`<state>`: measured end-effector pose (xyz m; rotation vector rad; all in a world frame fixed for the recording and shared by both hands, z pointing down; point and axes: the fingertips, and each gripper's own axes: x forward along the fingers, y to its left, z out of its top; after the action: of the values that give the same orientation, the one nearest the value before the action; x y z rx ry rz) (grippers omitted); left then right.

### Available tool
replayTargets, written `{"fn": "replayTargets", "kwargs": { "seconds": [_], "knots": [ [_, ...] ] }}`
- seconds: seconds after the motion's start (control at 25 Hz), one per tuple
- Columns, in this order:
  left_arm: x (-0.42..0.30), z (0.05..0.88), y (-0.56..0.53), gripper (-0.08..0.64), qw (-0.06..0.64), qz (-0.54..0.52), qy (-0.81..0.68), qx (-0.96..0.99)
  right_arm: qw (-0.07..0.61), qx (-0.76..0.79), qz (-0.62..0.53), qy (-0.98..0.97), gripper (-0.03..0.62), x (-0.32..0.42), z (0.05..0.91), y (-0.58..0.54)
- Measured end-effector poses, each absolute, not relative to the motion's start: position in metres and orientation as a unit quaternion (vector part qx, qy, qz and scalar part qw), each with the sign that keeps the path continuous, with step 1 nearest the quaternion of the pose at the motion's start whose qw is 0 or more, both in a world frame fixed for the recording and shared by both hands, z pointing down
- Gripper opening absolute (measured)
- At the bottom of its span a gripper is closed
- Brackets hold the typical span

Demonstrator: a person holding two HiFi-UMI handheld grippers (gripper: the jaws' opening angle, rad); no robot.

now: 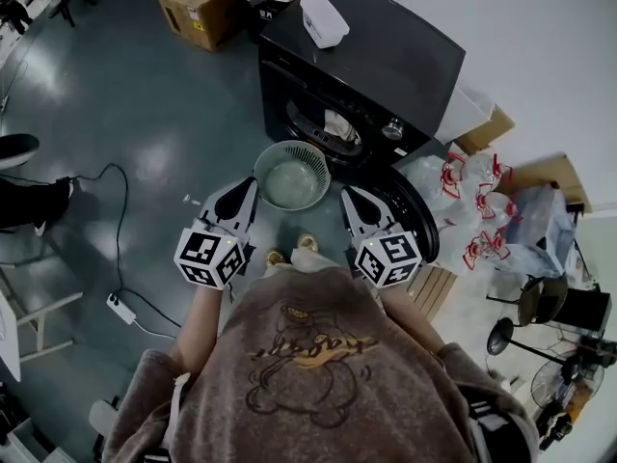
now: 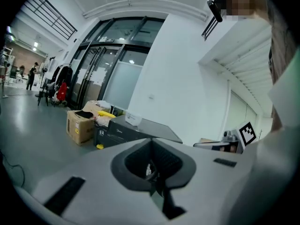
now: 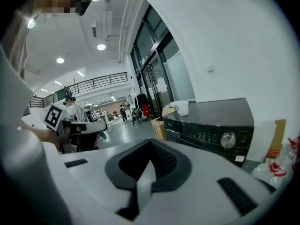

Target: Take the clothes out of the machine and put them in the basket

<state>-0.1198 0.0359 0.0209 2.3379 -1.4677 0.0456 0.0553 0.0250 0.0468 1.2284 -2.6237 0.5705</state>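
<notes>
Nothing seems moved yet: clothes [image 1: 339,125] lie inside the open machine [image 1: 386,61], and the basket [image 1: 310,152] before it looks empty. Left gripper [image 1: 251,185] and right gripper [image 1: 348,195] are both closed, holding nothing.

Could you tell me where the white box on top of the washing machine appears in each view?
Head view: the white box is at top centre.
Left gripper view: the white box is small, left of centre.
Right gripper view: the white box is just right of centre.
Shared landmark: the black washing machine it sits on.
</notes>
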Motion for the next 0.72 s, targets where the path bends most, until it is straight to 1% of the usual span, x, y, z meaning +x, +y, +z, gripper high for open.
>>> {"fn": "replayTargets", "kwargs": {
  "seconds": [0.48, 0.72],
  "knots": [
    [-0.101, 0.034, -0.064, 0.005, 0.205, 0.008, -0.514, 0.833, 0.07, 0.392, 0.215, -0.892, -0.003, 0.063, 0.054, -0.072],
    [-0.09, 0.04, -0.105, 0.005, 0.2, 0.044, -0.478, 0.854, 0.073, 0.4, 0.231, -0.884, -0.003, 0.062, 0.063, -0.109]
  ]
}}
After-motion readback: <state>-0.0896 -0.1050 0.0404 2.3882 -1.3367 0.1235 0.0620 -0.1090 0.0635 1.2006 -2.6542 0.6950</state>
